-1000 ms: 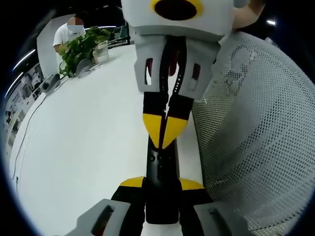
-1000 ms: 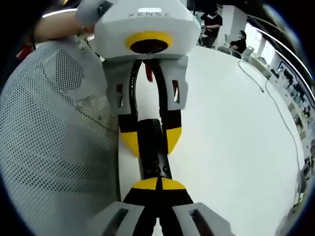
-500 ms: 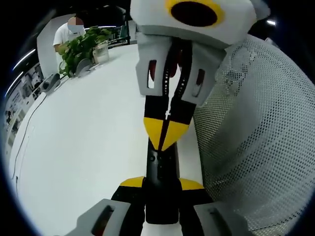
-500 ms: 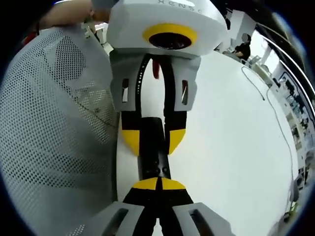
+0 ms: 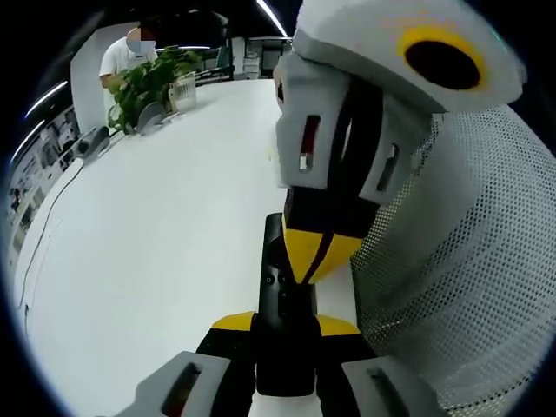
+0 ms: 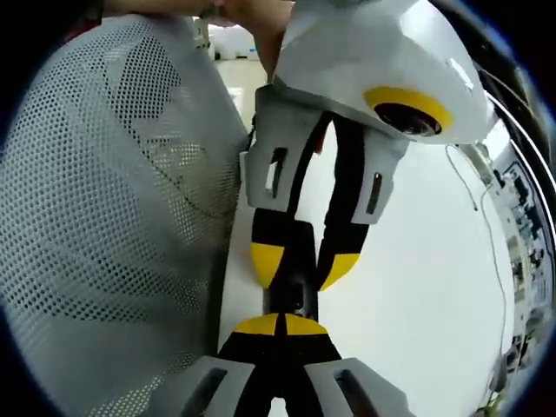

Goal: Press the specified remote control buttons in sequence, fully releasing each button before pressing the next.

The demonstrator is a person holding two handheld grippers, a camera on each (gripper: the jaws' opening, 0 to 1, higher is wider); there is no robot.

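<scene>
in the left gripper view, the left gripper [image 5: 285, 326] rises from the bottom edge with its yellow-tipped fingers [image 5: 233, 322] spread to either side of a slim black remote control [image 5: 280, 300], which sits lengthwise between them; the fingers pinch it at its near end. the remote points away over the white table [image 5: 148, 234]. the right gripper [image 5: 314, 259] comes down from above and from the right, its two yellow tips pressed together into a point that rests on the remote's top face, just beyond the left gripper's fingers. whether a button is pushed down under that point cannot be told.

in the right gripper view, the right gripper [image 6: 280, 326] shows its own yellow tips meeting in a closed wedge low in the frame, with the dark remote [image 6: 291, 294] right at their point. the left gripper [image 6: 304, 265] hangs from above, its fingers [image 6: 266, 263] apart and straddling the remote, one on each side.

a white mesh chair back [image 5: 469, 261] stands just beside the table edge, close to both grippers. a hand [image 6: 252, 17] shows at the top of the right gripper view. far across the table stand a leafy green plant [image 5: 143, 82] and a person [image 5: 122, 61] behind it.
</scene>
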